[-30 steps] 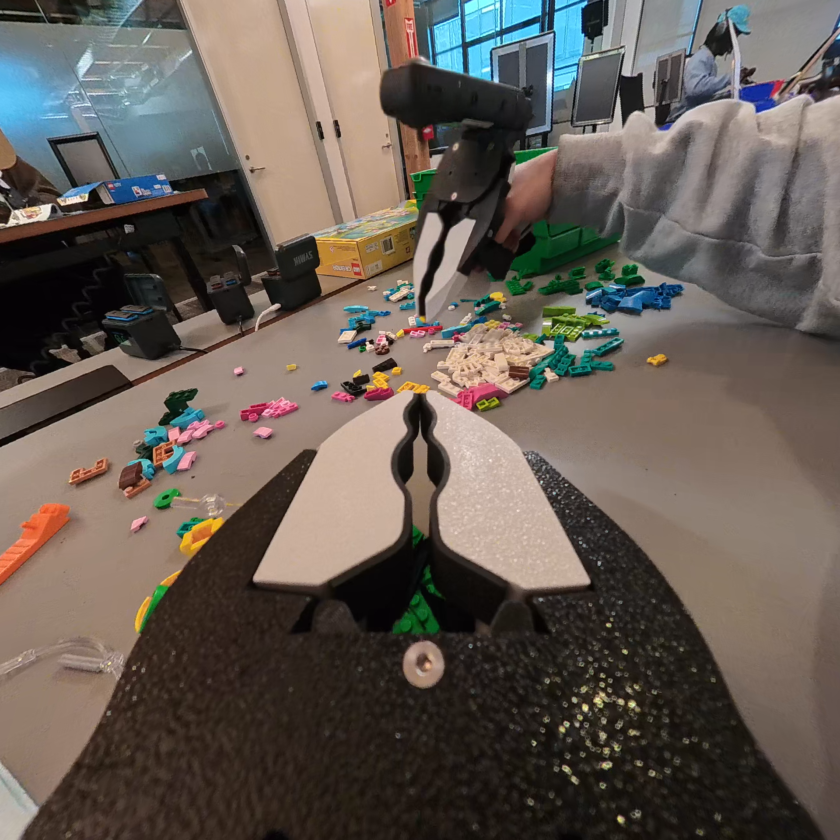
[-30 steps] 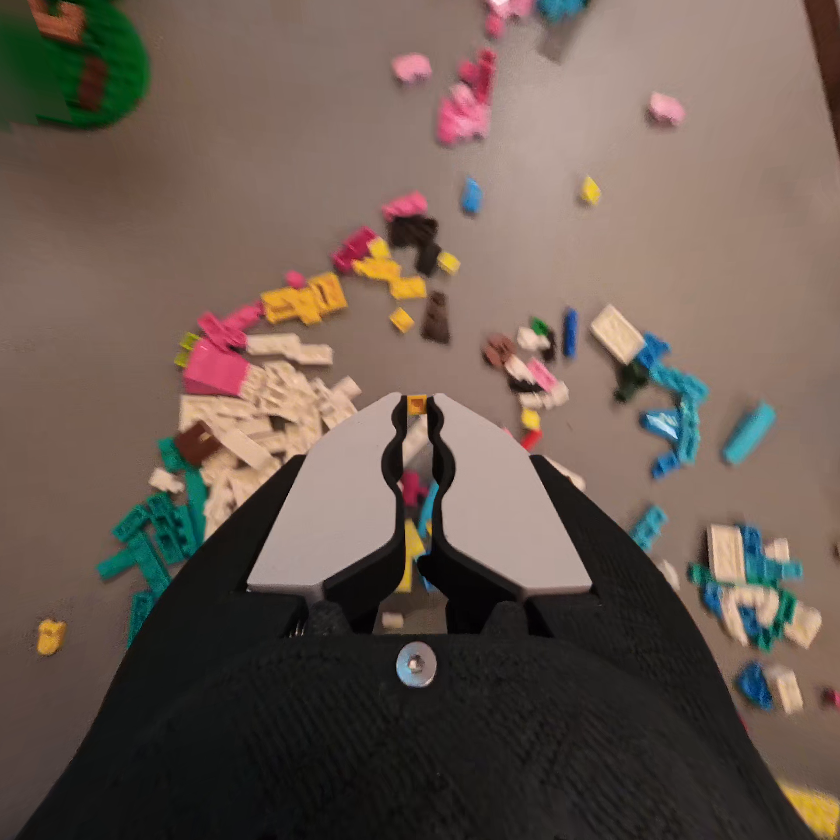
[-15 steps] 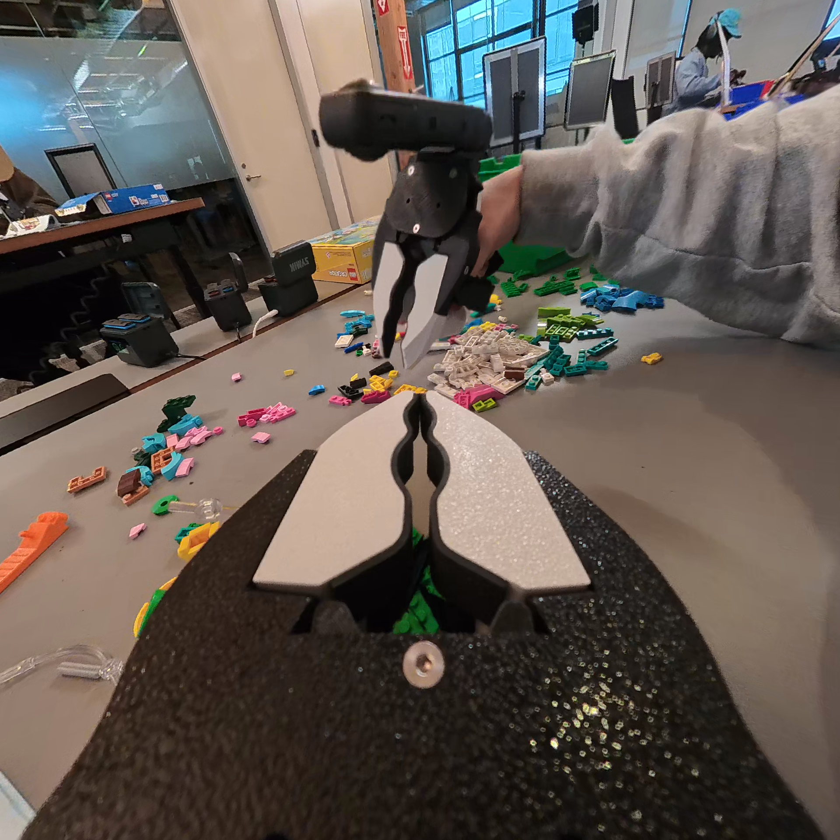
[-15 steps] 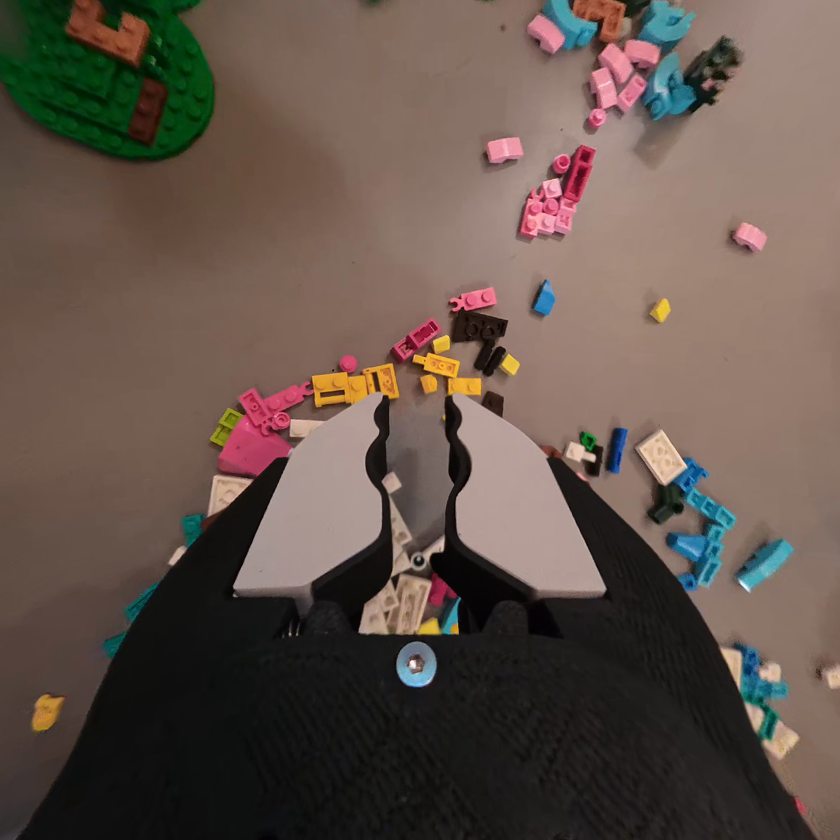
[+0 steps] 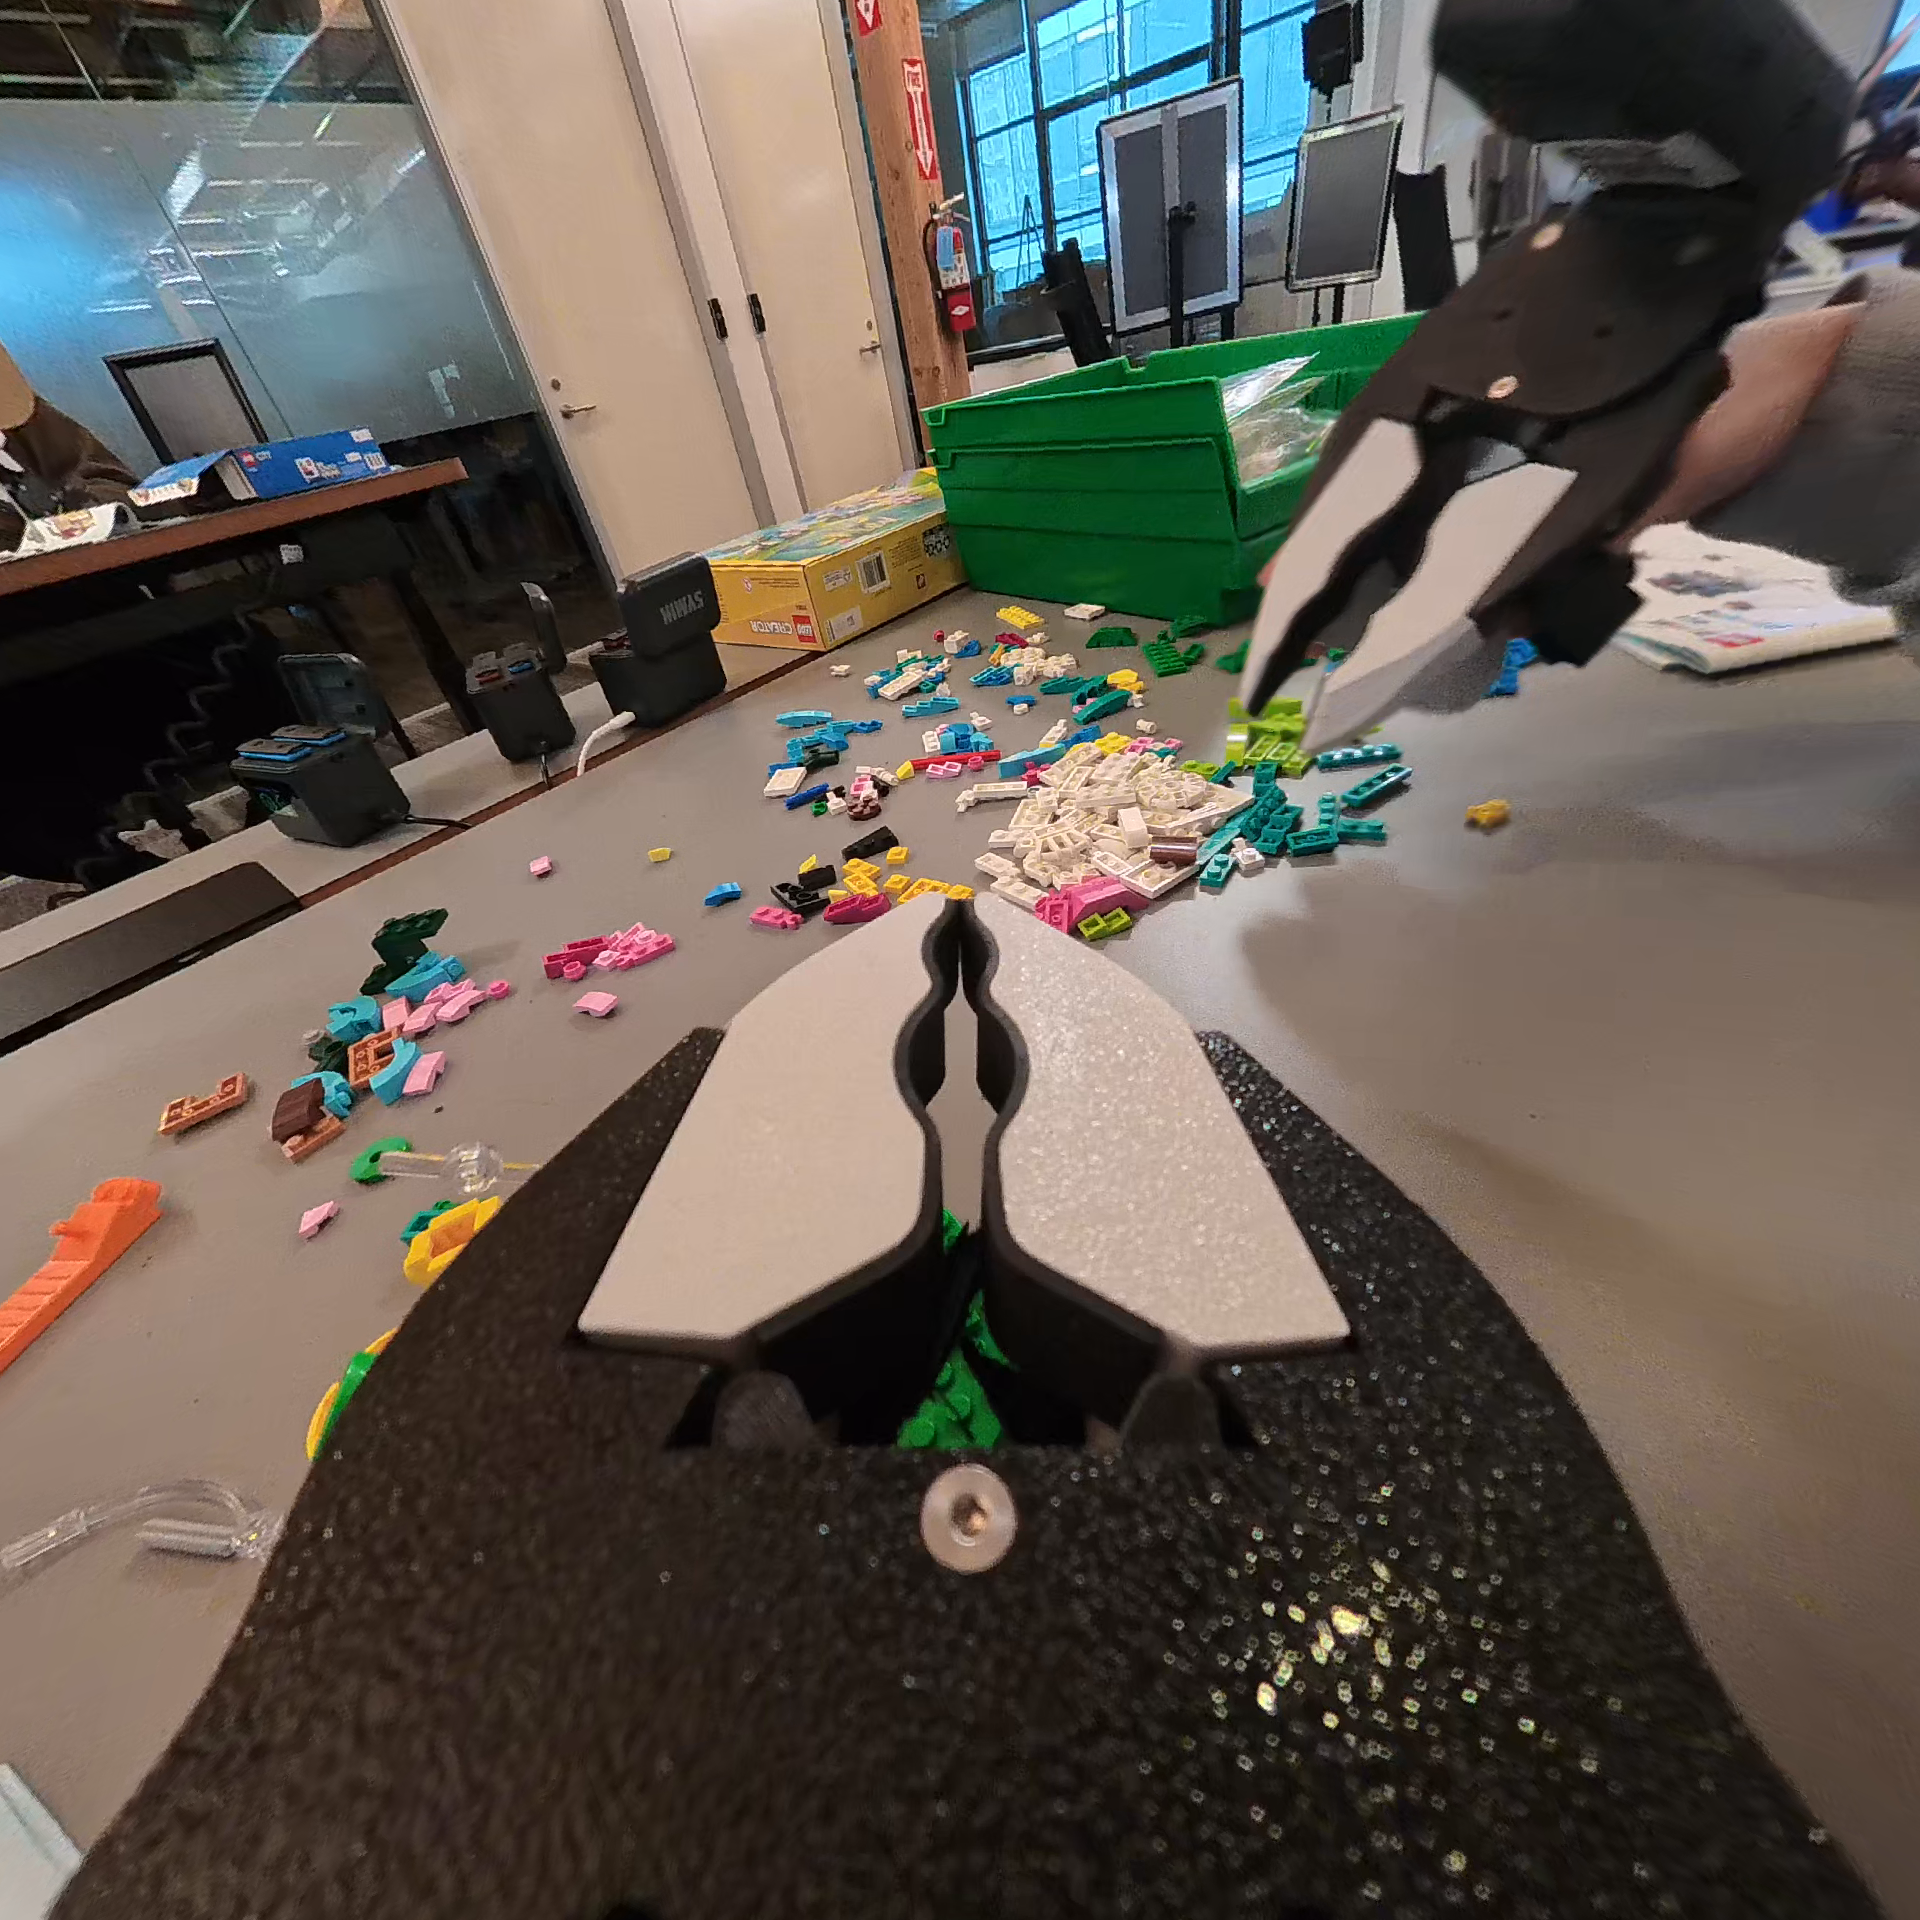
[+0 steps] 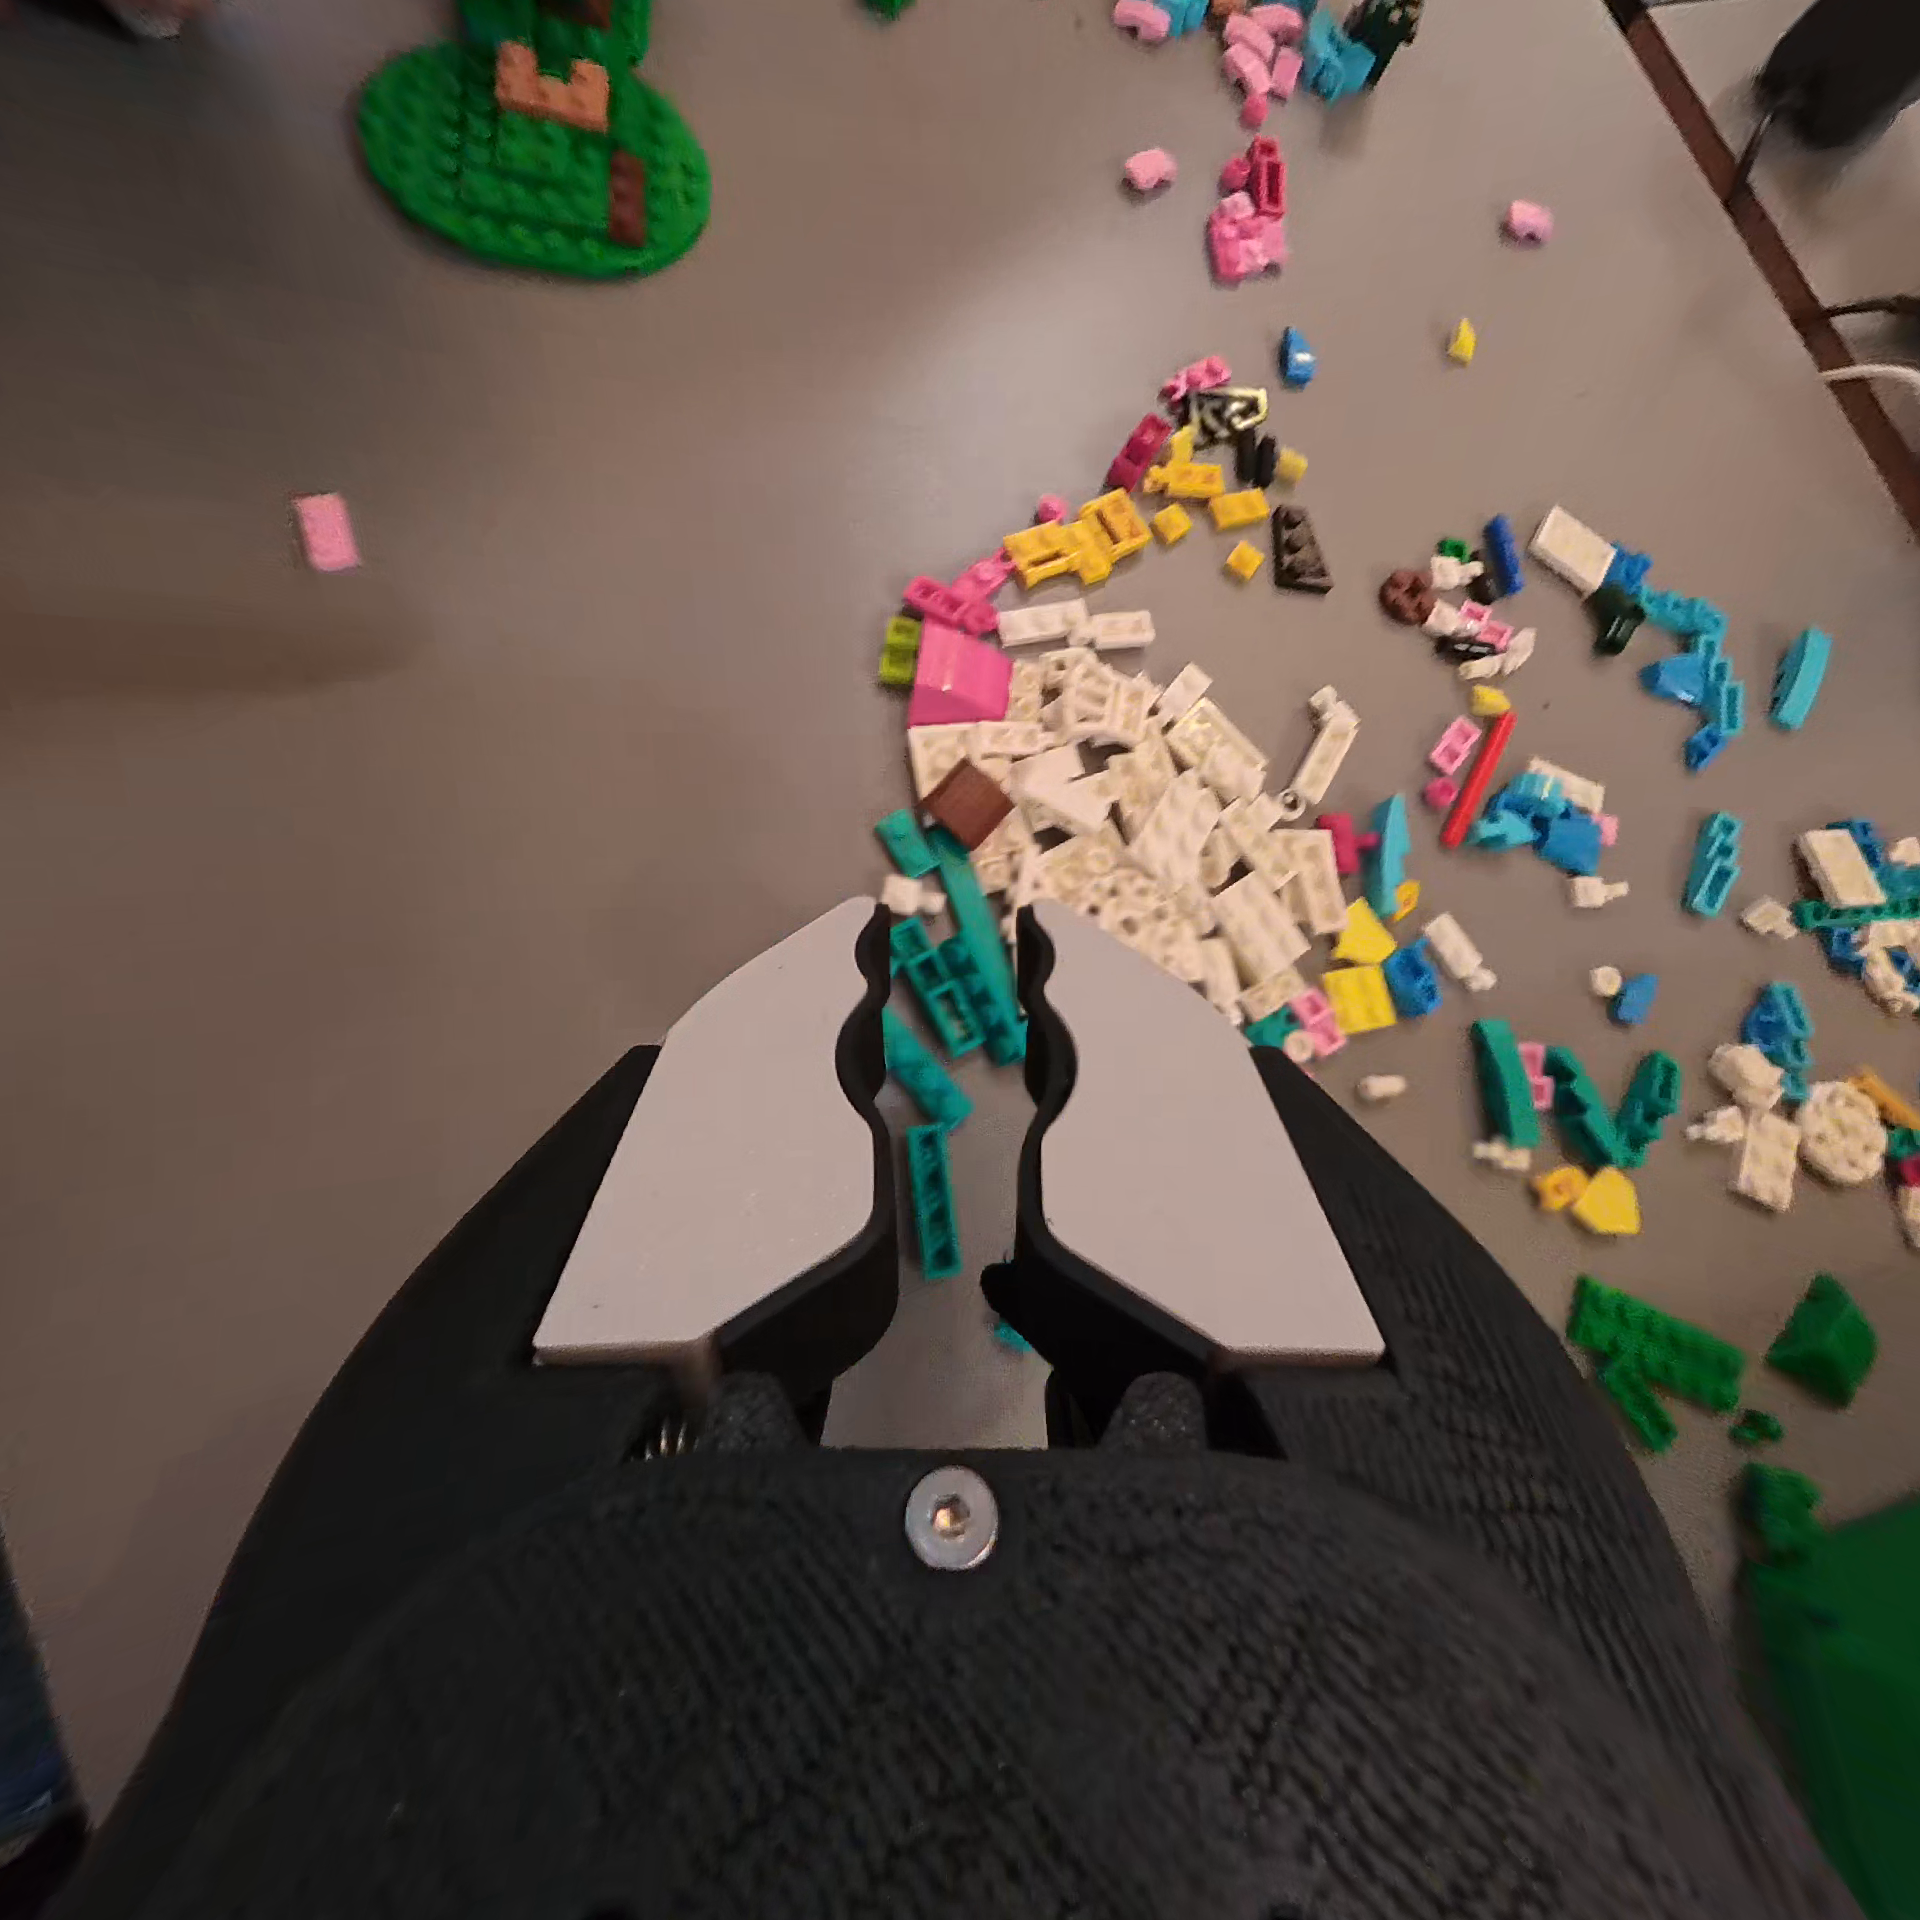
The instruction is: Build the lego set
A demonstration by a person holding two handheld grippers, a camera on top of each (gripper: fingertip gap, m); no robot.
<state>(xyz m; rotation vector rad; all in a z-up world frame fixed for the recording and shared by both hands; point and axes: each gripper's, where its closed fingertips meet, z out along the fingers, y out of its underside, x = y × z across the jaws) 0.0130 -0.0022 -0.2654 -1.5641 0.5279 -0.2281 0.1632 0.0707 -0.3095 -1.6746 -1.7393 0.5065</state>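
Observation:
My left gripper (image 5: 958, 909) is shut, with nothing between its fingertips. It hovers low over the grey table (image 5: 1558, 1091), and green studded pieces (image 5: 951, 1392) show beneath it. My right gripper (image 6: 948, 920) is open and empty, pointing down over a cluster of teal bricks (image 6: 951, 997) that lie on the table between its fingers. A pile of white bricks (image 6: 1132, 800) lies just beyond it. In the left wrist view the right gripper (image 5: 1285, 722) hangs open above lime bricks (image 5: 1262, 732), beside the white pile (image 5: 1117, 821).
A round green baseplate (image 6: 520, 197) with brown pieces lies far left. Loose pink, yellow, black and blue bricks are scattered about. Green bins (image 5: 1101, 499), a yellow box (image 5: 831, 582), black chargers (image 5: 665, 655) and an orange tool (image 5: 73, 1257) edge the table. Tip to tip, the grippers are about 20 cm apart.
My right gripper pinched a small orange piece a second ago, then opened and no longer holds it. It has moved right to the teal bricks. My left gripper stayed shut and still.

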